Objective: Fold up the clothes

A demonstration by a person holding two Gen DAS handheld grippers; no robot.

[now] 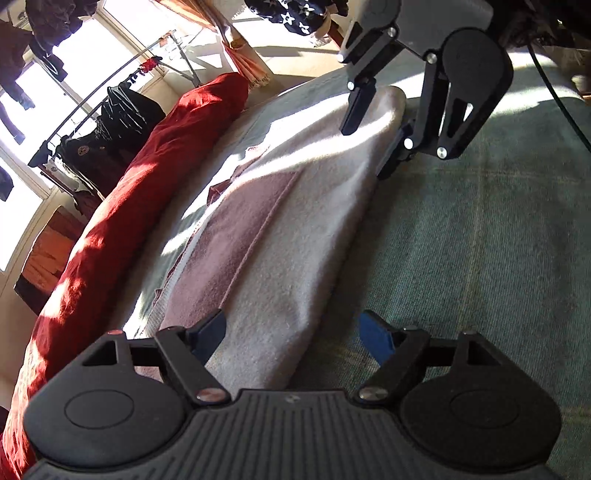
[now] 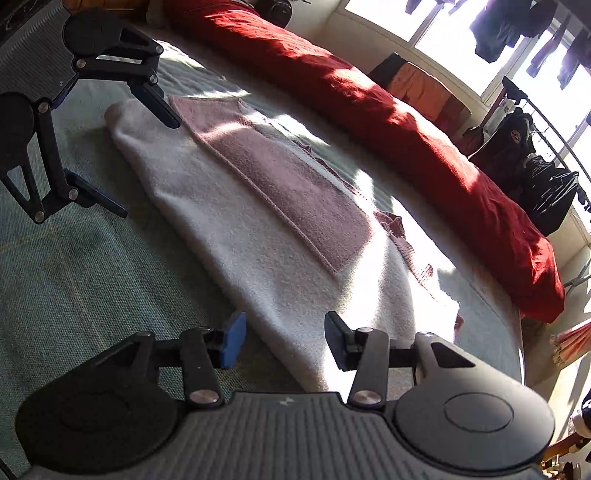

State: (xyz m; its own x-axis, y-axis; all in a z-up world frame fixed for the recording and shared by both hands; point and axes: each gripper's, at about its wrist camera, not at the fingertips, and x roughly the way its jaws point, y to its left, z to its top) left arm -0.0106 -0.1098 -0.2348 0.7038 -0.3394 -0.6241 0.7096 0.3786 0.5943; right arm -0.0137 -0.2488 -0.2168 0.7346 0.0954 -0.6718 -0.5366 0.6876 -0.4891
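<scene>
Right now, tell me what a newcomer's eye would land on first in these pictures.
First comes the folded white-and-pink garment, lying flat across the middle of the green bedcover in a patch of sun. Behind it, a long red blanket runs along the far edge of the bed, below the bright window. At either end of the fold, the left gripper and the right gripper stand open, their fingers straddling its edge.

Hanging clothes (image 2: 495, 26) cut off — window glare.
</scene>
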